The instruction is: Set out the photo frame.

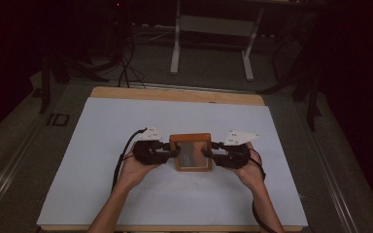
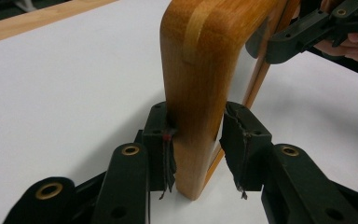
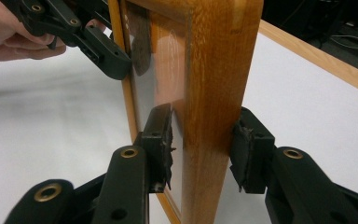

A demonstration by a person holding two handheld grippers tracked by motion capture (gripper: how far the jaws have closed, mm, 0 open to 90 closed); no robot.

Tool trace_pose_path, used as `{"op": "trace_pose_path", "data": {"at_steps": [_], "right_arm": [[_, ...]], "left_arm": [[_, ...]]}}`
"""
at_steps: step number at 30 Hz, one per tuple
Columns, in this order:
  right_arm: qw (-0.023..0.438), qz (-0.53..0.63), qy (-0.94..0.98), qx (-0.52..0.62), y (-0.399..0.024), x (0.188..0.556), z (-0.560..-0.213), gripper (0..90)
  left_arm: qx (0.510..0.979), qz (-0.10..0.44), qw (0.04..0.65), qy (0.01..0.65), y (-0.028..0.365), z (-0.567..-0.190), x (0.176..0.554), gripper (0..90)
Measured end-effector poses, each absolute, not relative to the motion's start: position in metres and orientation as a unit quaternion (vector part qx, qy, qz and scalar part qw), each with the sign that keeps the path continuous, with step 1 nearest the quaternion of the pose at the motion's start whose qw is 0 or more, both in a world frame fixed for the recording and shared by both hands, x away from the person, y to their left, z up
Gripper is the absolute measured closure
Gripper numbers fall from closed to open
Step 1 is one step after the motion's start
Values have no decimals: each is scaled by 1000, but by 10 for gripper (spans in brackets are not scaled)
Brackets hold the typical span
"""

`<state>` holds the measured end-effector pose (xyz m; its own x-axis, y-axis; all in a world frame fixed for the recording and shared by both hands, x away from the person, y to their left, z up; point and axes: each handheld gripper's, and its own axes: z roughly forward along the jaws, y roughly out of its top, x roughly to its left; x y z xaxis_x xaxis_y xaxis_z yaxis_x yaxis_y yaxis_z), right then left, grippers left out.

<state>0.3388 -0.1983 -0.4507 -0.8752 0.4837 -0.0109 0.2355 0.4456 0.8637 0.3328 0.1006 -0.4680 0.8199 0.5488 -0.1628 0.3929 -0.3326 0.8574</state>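
Item: rounded-corner wooden picture frame with glass pane (image 1: 190, 152), sitting at centre frame on the white tabletop sheet (image 1: 102, 145).
Left gripper (image 1: 174, 149): jaws clamping the frame's left edge.
Right gripper (image 1: 208, 151): jaws straddling the frame's right edge, whether pressing, cannot tell.
Room: sheet lying open all around.

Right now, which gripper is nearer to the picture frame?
Neither, it's a tie. The left gripper clamps the left edge of the picture frame, and the right gripper clamps its right edge. Both are touching it.
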Motion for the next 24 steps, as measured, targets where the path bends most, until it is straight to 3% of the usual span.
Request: {"op": "trace_pose_path", "data": {"at_steps": [24], "right_arm": [[85, 522, 815, 237, -186, 345, -461, 610]], "left_arm": [[793, 69, 516, 316, 118, -465, 328, 642]]}}
